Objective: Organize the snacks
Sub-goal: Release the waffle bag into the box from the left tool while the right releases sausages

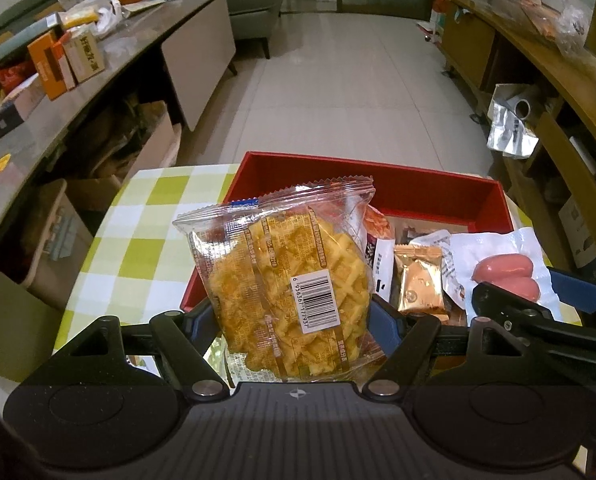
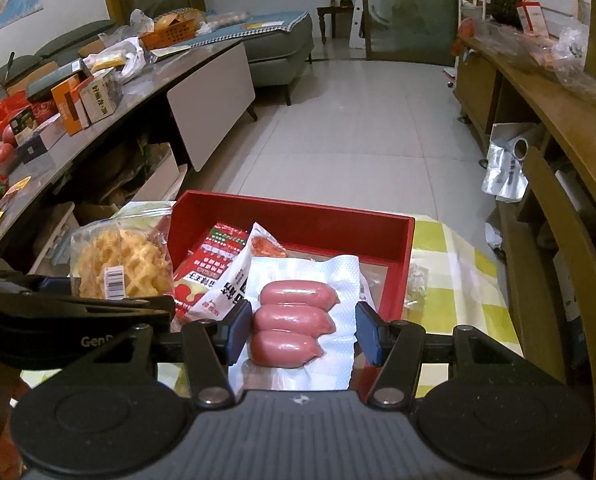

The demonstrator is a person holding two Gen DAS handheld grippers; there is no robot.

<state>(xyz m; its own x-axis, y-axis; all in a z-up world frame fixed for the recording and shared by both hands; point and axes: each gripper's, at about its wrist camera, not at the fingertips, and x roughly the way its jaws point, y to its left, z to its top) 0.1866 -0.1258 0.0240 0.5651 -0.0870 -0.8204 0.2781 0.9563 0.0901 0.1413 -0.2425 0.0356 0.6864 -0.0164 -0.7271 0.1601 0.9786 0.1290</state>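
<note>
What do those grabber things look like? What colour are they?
Both the left gripper and the right gripper are black, with blue finger pads, silver round bolts, round discs on a ribbed grey body, and a tiny star mark. One shows white "Gen" lettering.

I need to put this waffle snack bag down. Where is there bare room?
Bare checked tablecloth lies left of the red box, and a smaller strip right of it. Inside, only the far right corner looks bare; the sausage pack and red packet crowd the rest.
</note>
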